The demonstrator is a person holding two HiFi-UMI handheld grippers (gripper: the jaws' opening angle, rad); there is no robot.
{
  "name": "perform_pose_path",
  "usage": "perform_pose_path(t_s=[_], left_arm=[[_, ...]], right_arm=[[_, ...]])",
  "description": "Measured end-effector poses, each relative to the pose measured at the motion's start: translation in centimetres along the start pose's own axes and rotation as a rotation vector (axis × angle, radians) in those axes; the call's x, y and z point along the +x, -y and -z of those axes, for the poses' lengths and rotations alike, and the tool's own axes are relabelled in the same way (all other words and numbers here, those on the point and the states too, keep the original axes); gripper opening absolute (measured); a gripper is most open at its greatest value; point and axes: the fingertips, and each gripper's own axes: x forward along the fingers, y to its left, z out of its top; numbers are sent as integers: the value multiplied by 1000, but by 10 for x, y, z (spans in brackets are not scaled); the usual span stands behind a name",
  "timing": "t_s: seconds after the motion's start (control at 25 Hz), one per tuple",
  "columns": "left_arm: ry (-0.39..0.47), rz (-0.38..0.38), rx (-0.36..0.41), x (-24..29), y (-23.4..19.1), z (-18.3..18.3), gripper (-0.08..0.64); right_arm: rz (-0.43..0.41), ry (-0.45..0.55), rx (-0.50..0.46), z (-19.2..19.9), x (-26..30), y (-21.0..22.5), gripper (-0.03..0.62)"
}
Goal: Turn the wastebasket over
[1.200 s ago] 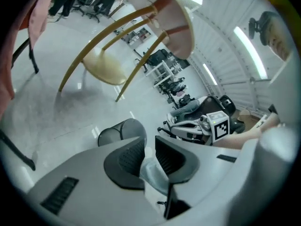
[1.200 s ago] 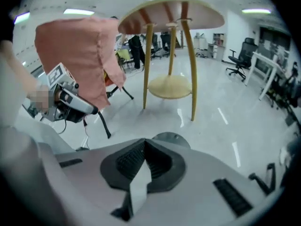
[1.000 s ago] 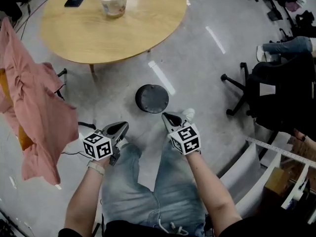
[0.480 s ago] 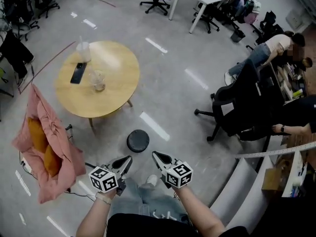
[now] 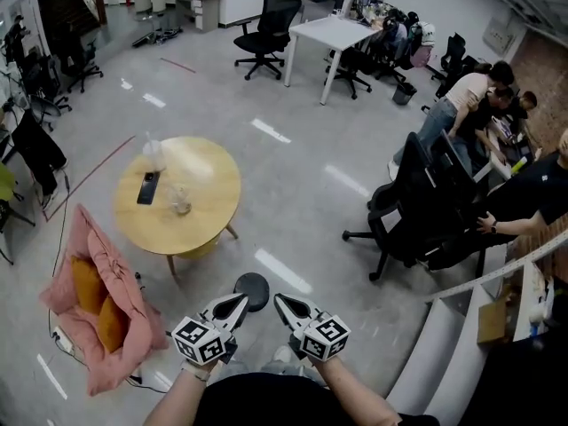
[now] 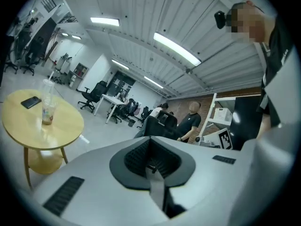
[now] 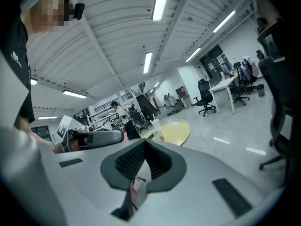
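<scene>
Grey polished floor [image 5: 293, 185] of a wide open office below, with pale strips of lamp light on it. Nearest, at the lower edge of the head view, two forearms [image 5: 169, 405] reaching forward, each with a tool. On the left side, left hand-held gripper [image 5: 236, 303], jaws pressed fully together with nothing between them, tip pointing forward and a little inward, marker cube [image 5: 201, 341] at its rear. Beside it, right hand-held gripper [image 5: 282, 302] in the same state: jaws closed tight, empty, tip leaning toward the other one, near but apart. Just beyond the two tips and between them in the head view, wastebasket [image 5: 252, 287]: small, dark, round, standing on the floor well below both tools, touched by neither; mouth up or bottom up, not possible to tell from this height. To the left, pink cloth [image 5: 115, 327] draped over a seat, with orange cushion [image 5: 87, 284] inside its folds. Farther on, round wooden table [image 5: 209, 180] carrying a dark phone [image 5: 147, 187], a clear cup [image 5: 181, 201] just beside the phone, and a taller clear container [image 5: 153, 154] at the far edge. To the right, black office chair [image 5: 417, 211] on castors, with people [image 5: 469, 96] at desks behind it. Farthest, white table [image 5: 330, 32] with more black chairs around.
</scene>
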Motion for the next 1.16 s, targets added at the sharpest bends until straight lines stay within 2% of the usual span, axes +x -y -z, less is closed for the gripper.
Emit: perform_pose_path(t_s=[0.24, 0.44, 0.52, 0.68, 1.16], left_arm=[[18, 52, -6, -1, 1, -13, 14], [9, 84, 80, 2, 9, -29, 14], [20, 91, 86, 2, 10, -36, 14], [36, 88, 72, 5, 9, -49, 12], [32, 61, 143, -4, 14, -48, 14]], right_arm=[[2, 29, -74, -16, 2, -13, 8], [9, 56, -94, -29, 6, -12, 9], [10, 59, -108, -33, 7, -10, 8], [14, 72, -123, -42, 7, -6, 8], [39, 69, -117, -44, 4, -3, 9]])
